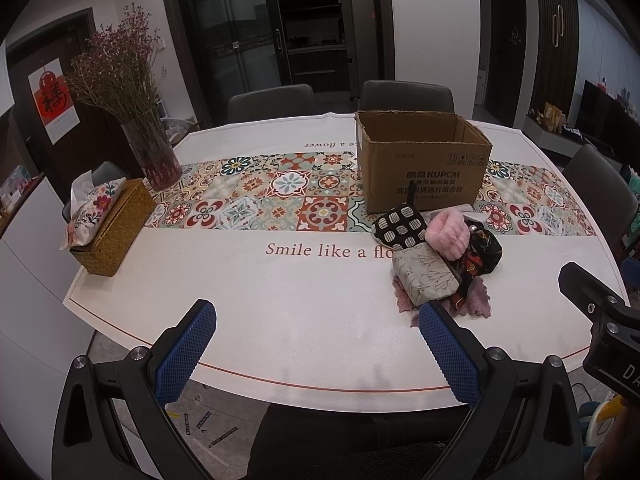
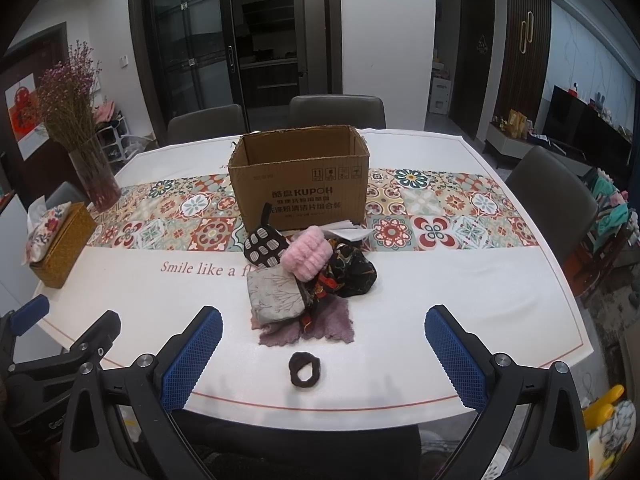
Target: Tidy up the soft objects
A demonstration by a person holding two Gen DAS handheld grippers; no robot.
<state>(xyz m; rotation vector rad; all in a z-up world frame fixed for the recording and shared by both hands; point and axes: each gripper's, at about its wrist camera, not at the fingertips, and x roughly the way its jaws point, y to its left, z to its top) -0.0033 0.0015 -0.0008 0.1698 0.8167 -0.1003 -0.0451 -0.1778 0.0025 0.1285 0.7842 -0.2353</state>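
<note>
A heap of soft things lies on the white table in front of an open cardboard box (image 2: 300, 178) (image 1: 420, 160). It holds a spotted black pouch (image 2: 264, 246) (image 1: 400, 228), a fluffy pink band (image 2: 308, 254) (image 1: 446, 232), a grey pouch with a branch print (image 2: 274, 294) (image 1: 426, 276), a dark patterned cloth (image 2: 352, 272) (image 1: 482, 250) and a mauve cloth (image 2: 320, 330) (image 1: 472, 304) underneath. A dark hair tie (image 2: 305, 369) lies alone near the front edge. My left gripper (image 1: 318, 344) and right gripper (image 2: 322, 354) hover open over the near edge, holding nothing.
At the table's left stand a woven tissue box (image 1: 112, 228) (image 2: 60, 244) and a glass vase of dried flowers (image 1: 154, 156) (image 2: 94, 178). A patterned runner (image 1: 280, 196) crosses the middle. Chairs (image 2: 336, 110) surround the table. White paper (image 2: 350, 230) lies beside the box.
</note>
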